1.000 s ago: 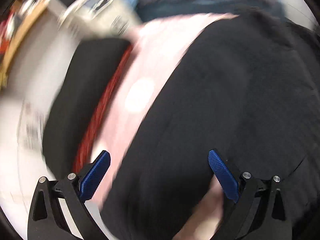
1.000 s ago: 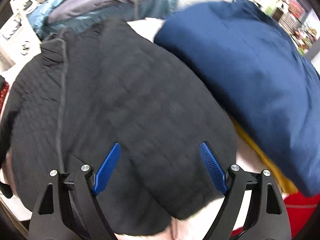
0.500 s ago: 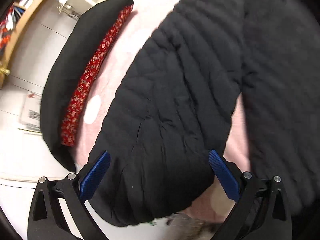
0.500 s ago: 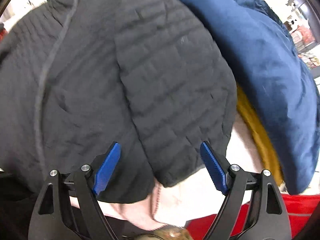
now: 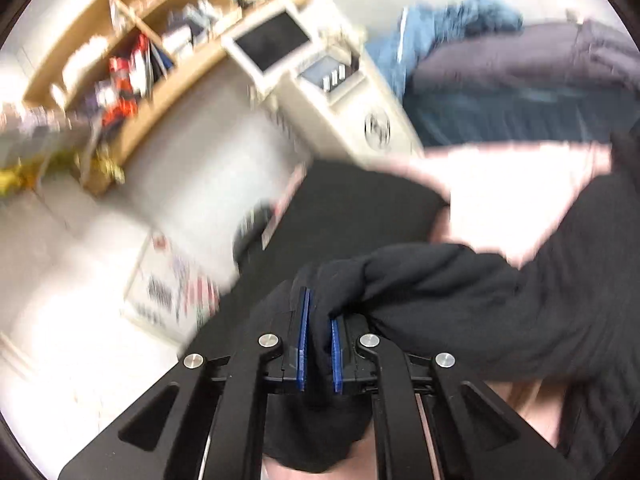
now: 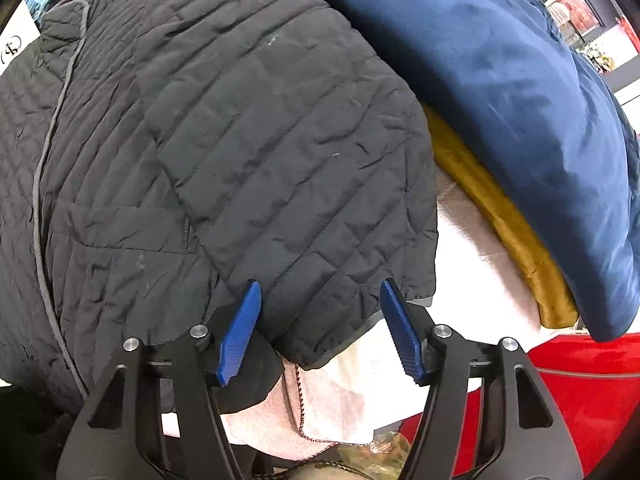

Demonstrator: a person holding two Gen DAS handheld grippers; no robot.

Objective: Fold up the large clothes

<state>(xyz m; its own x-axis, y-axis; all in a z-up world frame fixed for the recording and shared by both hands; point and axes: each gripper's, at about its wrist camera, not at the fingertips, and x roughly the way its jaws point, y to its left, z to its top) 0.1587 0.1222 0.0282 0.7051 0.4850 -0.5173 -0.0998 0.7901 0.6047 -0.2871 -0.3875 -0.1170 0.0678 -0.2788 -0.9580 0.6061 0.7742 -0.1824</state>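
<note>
A black quilted puffer jacket (image 6: pixel 248 152) is spread across most of the right wrist view, laid over a pale pink cloth surface (image 6: pixel 472 248), its grey zip line running down the left part and its sleeve lying diagonally on top of the body. To the right of it, a large dark blue padded garment (image 6: pixel 500 92) is piled up, with a mustard-yellow satin fabric (image 6: pixel 508 232) seen under its lower edge. A bright red garment (image 6: pixel 580 392) is seen at the lower right corner, below the blue one.

In the blurred left wrist view, the same pink surface (image 5: pixel 512 196) is seen, and beyond it a purple-grey and blue heap of clothes (image 5: pixel 520 80) is stacked. A white appliance with a dark panel (image 5: pixel 304 68) and a wooden shelf filled with small items (image 5: pixel 136 52) are seen past the pile, over a pale floor.

The left gripper (image 5: pixel 318 320) is clenched on a bunched fold of the black jacket (image 5: pixel 460 296), the cloth being pinched between its blue pads and stretched away to the right.

The right gripper (image 6: pixel 320 322) is pointed down at the sleeve's cuff end (image 6: pixel 352 312). Its jaws are closing, with the cuff lying between the blue pads (image 6: pixel 402 332); the pads are not yet pressed on the fabric.
</note>
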